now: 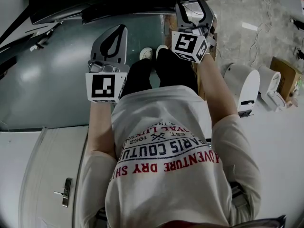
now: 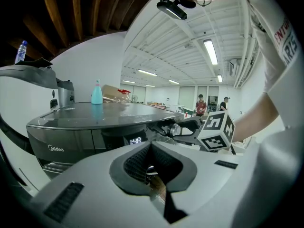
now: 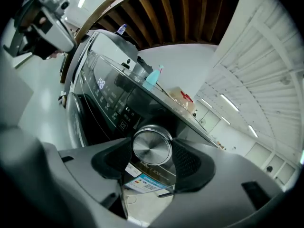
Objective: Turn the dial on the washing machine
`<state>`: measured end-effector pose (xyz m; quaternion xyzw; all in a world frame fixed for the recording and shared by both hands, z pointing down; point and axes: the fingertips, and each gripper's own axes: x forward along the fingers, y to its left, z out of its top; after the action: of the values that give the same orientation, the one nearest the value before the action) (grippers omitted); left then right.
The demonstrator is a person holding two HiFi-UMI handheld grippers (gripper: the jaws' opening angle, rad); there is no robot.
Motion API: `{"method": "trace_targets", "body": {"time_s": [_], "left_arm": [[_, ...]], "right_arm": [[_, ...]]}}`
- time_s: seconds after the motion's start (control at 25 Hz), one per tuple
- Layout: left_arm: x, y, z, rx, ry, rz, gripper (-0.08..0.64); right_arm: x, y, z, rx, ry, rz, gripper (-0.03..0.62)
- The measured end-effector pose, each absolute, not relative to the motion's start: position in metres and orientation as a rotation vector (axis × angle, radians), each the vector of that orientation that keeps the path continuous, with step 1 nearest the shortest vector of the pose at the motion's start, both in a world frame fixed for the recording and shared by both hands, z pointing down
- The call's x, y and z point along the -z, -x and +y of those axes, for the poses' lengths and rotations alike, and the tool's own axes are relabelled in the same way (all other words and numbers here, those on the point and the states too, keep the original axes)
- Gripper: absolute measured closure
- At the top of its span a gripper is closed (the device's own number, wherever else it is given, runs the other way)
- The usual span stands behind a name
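1. Right gripper [image 3: 152, 152]: jaws spread, flanking silver dial [image 3: 152, 145] at right end of washing machine [image 3: 102, 87] panel.
2. Left gripper [image 2: 151, 145]: jaws pressed together, empty, well left of dial.
3. Only left gripper view shows two people [image 2: 201, 104] far behind.

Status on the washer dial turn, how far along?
Done: right gripper is at the washer, dial between its fingers. In hand: fingers flank the dial but don't look clamped; whether it's been turned yet can't be told. Remaining: clamp, turn, release. Left gripper is shut and empty.
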<state>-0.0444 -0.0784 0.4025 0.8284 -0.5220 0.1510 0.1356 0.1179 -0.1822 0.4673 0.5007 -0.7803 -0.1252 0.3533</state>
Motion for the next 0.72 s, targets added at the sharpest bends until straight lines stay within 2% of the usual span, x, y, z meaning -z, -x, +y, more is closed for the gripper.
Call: {"method": "trace_targets", "body": {"time_s": [0.32,0.6,0.72], "left_arm": [[-0.4025,0.0441,-0.0768,-0.435,-2.403,-1.508,0.545],[-0.4033,0.0412,-0.0784,-0.437,-2.411,-1.501,0.545],[-0.4037,0.0403,-0.0782,-0.436,-2.404,-1.498,0.545]], "right_arm": [[-0.4619,-0.1210,-0.1880,-0.159,-1.455,-2.179,0.308],[-0.4622,-0.1214,-0.1882,-0.146,-1.440,-2.206,0.308],[-0.4623,-0.1196,-0.1841,-0.042,-1.401,-2.190,0.310]]}}
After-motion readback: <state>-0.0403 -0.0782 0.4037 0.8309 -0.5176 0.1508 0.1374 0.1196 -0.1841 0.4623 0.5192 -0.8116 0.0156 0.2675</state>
